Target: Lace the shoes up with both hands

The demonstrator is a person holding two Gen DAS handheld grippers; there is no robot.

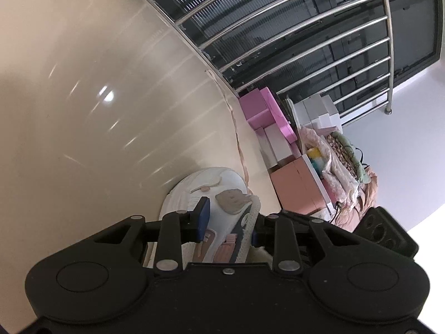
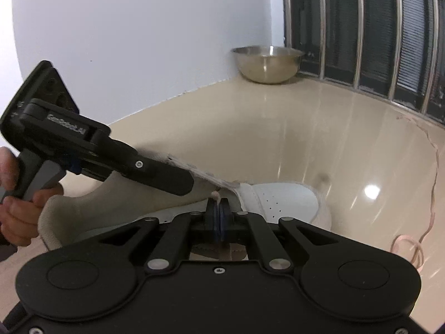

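A white shoe (image 1: 205,181) with pink patches lies on the cream floor, toe pointing away. My left gripper (image 1: 228,226) straddles its upper. The pads stand partly apart, and the mesh-edged flap (image 1: 251,211) lies against the right-hand pad only. In the right wrist view the left gripper (image 2: 186,186) reaches in from the left over the shoe (image 2: 283,197), along its perforated eyelet flap (image 2: 205,174). My right gripper (image 2: 219,211) is shut on the pink lace tip (image 2: 215,194), just above the shoe's throat. The rest of the pink lace (image 2: 432,172) trails loose over the floor to the right.
A steel bowl (image 2: 267,64) sits in the far corner by the wall. A steel railing (image 1: 306,41) over dark glass bounds the floor. Pink and white boxes (image 1: 267,111) and bagged clutter (image 1: 339,161) stand past the shoe. A hand (image 2: 16,214) holds the left gripper's handle.
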